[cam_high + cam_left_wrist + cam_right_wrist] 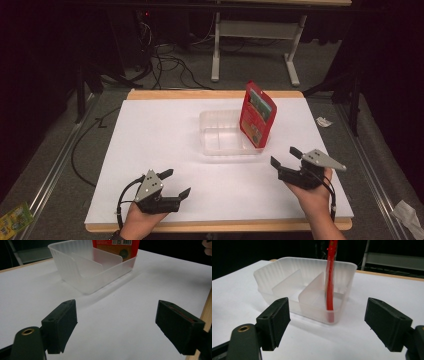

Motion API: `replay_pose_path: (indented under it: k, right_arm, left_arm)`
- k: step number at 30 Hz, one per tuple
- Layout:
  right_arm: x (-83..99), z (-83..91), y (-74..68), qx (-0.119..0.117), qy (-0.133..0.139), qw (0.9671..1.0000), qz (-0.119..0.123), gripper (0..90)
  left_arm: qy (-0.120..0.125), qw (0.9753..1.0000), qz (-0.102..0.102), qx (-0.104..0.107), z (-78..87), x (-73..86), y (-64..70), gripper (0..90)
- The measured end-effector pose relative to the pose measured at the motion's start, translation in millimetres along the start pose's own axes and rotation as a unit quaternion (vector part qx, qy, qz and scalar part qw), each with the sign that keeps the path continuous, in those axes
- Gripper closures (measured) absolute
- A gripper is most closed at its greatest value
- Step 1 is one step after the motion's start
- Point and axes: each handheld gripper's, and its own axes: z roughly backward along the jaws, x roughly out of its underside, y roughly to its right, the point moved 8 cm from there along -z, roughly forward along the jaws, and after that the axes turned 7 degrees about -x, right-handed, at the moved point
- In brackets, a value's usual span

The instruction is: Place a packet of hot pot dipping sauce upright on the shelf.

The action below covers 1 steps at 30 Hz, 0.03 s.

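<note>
Clear ribbed plastic bin with inner dividers (222, 132) sitting a bit past the middle of the white tabletop (150, 140), long side running left to right. Flat red pouch with a green and yellow printed front (257, 114) standing on end in the bin's right-hand compartment, long axis near vertical but tipped, top edge leaning up and away over the far rim, bottom down against the near right wall. Seen edge-on from the right gripper view, just a thin red strip (330, 280) curving down into that end section, dividers (312, 288) to its left.

Left gripper (176, 182) down at the near left edge of the tabletop, jaws spread wide, nothing between them, aimed toward the bin. Right gripper (283, 156) near the front right, also gaping wide and empty, pointed at the bin's pouch end, close to it but not touching.

Small crumpled white scrap (324, 121) on the grey floor off the right side, green and yellow packet (14, 218) on the floor far left.
</note>
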Motion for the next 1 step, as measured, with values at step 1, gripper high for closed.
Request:
replay_pose_path:
  k: [1]
  right_arm:
    - [5.4, 4.9, 0.3, 0.002, 0.007, 1.0000, -0.001, 21.5]
  left_arm:
    - [-0.001, 1.0000, 0.001, 0.000, -0.2, 0.0, -0.2, 18.2]
